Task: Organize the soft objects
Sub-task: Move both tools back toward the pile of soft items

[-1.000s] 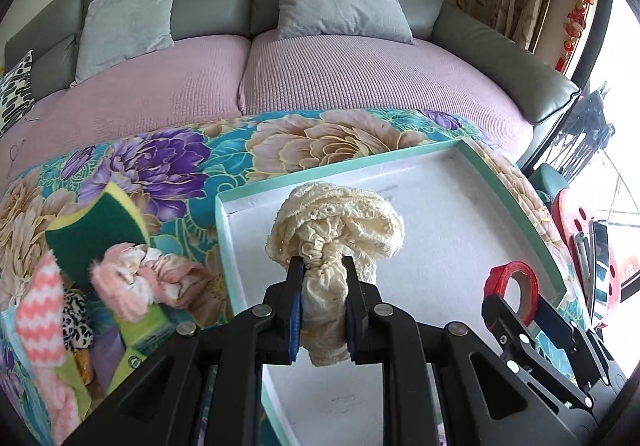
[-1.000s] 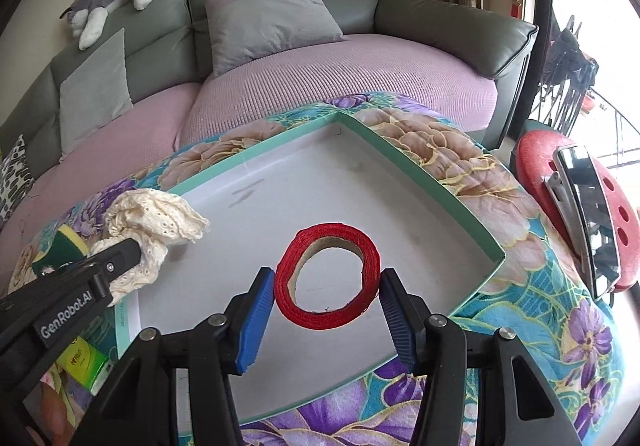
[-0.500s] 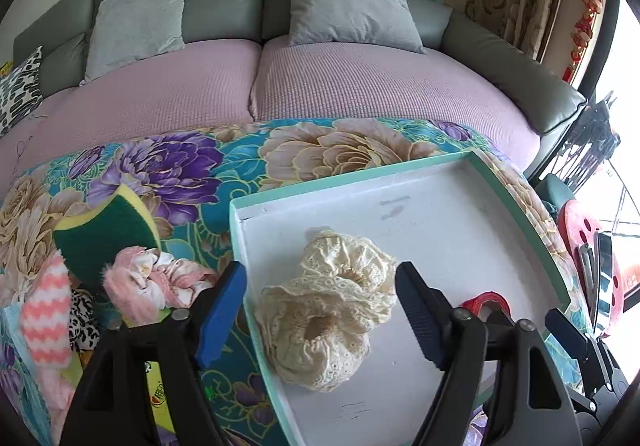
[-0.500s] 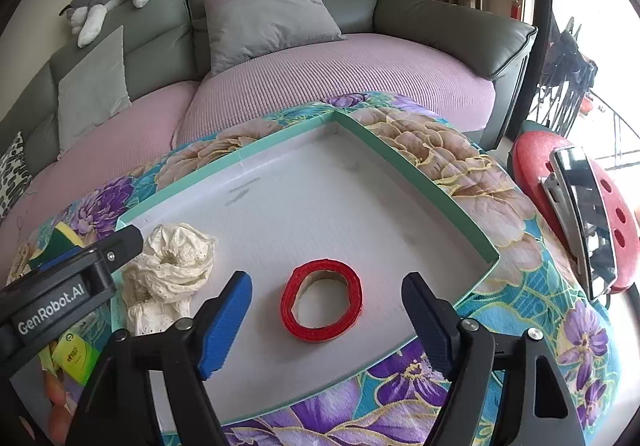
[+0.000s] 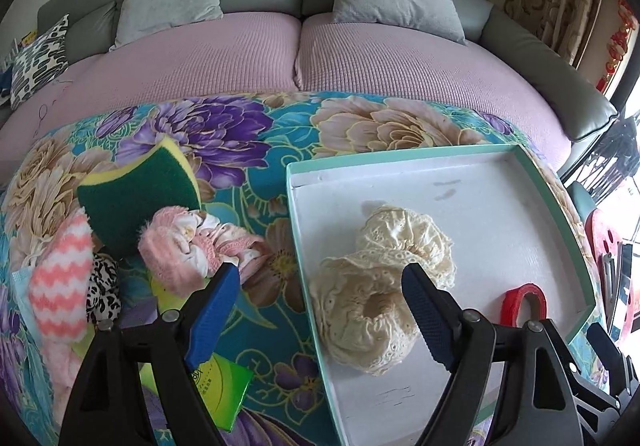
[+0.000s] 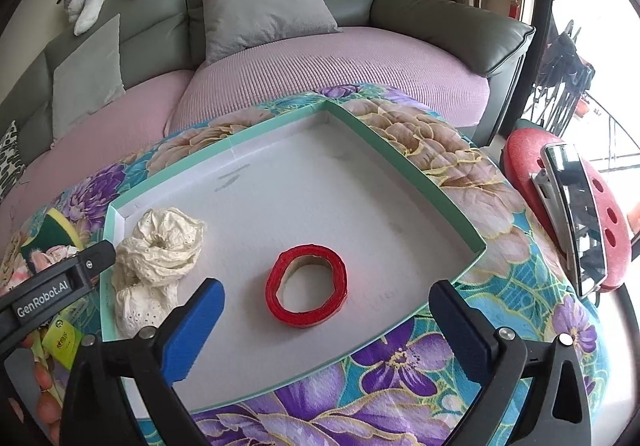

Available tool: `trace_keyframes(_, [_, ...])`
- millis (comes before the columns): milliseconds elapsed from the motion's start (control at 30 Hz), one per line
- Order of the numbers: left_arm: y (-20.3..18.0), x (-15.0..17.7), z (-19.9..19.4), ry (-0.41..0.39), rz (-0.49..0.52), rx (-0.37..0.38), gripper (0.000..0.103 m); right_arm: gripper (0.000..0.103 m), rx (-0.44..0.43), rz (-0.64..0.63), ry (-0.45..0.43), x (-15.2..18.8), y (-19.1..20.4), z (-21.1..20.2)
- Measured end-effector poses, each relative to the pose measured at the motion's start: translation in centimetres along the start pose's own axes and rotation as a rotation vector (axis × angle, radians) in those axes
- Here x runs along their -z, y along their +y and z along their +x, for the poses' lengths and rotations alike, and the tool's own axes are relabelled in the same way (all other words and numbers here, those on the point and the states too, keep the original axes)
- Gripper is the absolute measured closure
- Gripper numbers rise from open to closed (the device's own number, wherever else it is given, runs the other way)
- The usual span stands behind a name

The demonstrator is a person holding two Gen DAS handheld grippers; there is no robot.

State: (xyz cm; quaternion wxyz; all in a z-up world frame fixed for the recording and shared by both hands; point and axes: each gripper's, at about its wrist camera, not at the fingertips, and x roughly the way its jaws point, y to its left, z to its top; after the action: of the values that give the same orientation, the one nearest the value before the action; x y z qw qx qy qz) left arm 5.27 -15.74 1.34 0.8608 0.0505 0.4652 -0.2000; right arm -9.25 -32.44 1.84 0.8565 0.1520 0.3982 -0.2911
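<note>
1. The left gripper (image 5: 320, 310) has its jaws wide apart and empty, having just been opening; the cream lace scrunchie (image 5: 380, 286) lies loose in the tray (image 5: 400, 162), at its left edge.
2. The right gripper (image 6: 326, 314) has just been opening too; its jaws gape, clear of the red fabric ring (image 6: 306, 286) lying flat on the tray floor.
3. On the floral cloth (image 5: 280, 126) left of the tray lie a green sponge (image 5: 136, 198) and a pink scrunchie (image 5: 188, 246).
</note>
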Motion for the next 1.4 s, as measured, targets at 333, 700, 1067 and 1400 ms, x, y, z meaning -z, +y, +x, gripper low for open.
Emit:
trace_keyframes(333, [0.9,0.7,0.5,0.028,-0.021,-0.018,0.019,0.000,0.013,-0.018,0.016,0.2,0.1,-0.2])
trace_keyframes(700, [6.5,1.0,-2.1,-0.022,-0.148,-0.092,0.009,0.000,-0.010,-0.067,0.018,0.5,2.2,-1.0])
trace_keyframes(1067, [15.7,3.3,-7.0,-0.100,-0.305,-0.258,0.009,0.000,-0.115,-0.146,0.023,1.8,6.9,-2.1])
trace_keyframes(1400, [20.6,5.5,-8.7,-0.114,-0.402,-0.273,0.005,0.000,-0.195,-0.257,0.031,3.5,12.0,-3.2])
